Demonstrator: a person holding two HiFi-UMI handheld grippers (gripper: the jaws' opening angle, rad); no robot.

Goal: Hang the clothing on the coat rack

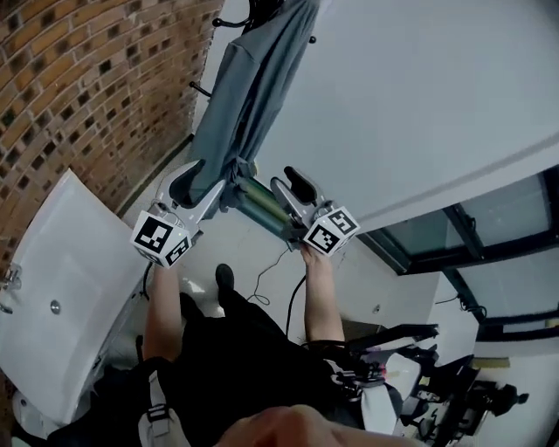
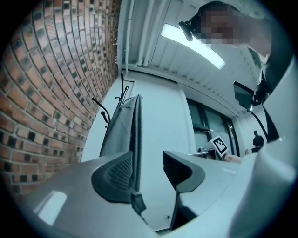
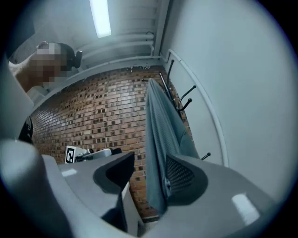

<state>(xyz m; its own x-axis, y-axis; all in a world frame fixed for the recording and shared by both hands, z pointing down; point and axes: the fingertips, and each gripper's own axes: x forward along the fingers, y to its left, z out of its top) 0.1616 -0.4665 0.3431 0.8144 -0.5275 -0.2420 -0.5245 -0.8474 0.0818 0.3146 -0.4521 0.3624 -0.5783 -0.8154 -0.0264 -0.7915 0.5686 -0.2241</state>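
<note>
A grey-blue garment (image 1: 253, 87) hangs down the white wall from the black coat rack hooks (image 1: 229, 22) at the top of the head view. Its lower end sits between my two grippers. My left gripper (image 1: 196, 179) is open; in the left gripper view (image 2: 146, 169) the garment's edge (image 2: 125, 135) rests against the left pad only, with a clear gap to the other pad. My right gripper (image 1: 293, 188) is also open (image 3: 151, 172). In the right gripper view the cloth (image 3: 160, 135) drapes along the right pad, and the left jaw stands apart. Rack hooks (image 3: 184, 100) show above.
A brick wall (image 1: 79, 96) runs along the left and meets the white wall (image 1: 410, 96) behind the garment. A white panel (image 1: 61, 288) leans at lower left. Dark window frames (image 1: 489, 236) and black equipment (image 1: 437, 384) lie at lower right. A cable (image 1: 262, 279) trails on the floor.
</note>
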